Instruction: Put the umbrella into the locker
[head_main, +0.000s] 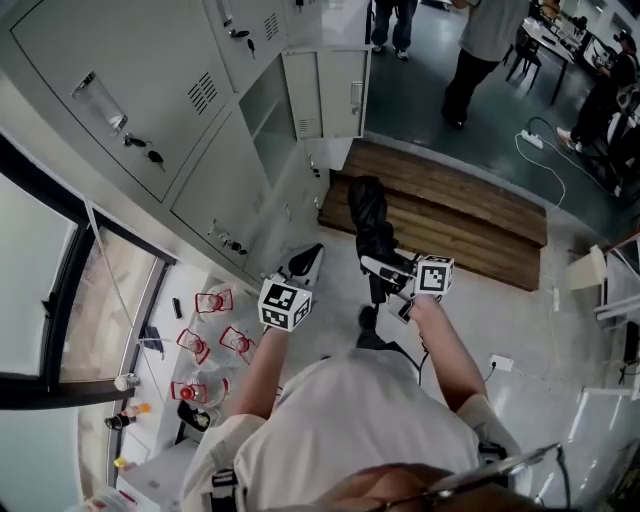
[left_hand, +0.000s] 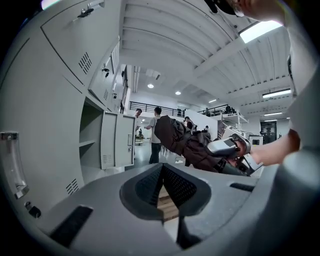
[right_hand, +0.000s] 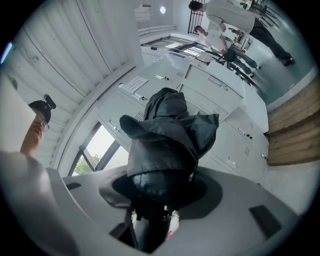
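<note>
A folded black umbrella (head_main: 370, 215) stands upright in my right gripper (head_main: 383, 272), whose jaws are shut on its lower part; its handle (head_main: 368, 322) hangs below. In the right gripper view the bundled canopy (right_hand: 167, 135) fills the space between the jaws (right_hand: 165, 187). My left gripper (head_main: 312, 252) is to the left of the umbrella, apart from it, its jaws shut on nothing (left_hand: 162, 167). The grey locker bank runs along the left, and one compartment (head_main: 262, 110) (left_hand: 92, 137) stands open ahead with its door (head_main: 340, 95) (left_hand: 125, 140) swung out.
A low wooden platform (head_main: 450, 215) lies ahead to the right. People (head_main: 480, 45) stand farther off on the dark floor, near a power strip with its cable (head_main: 530, 140). Several bottles (head_main: 205, 345) stand by the window (head_main: 50, 300) at the left.
</note>
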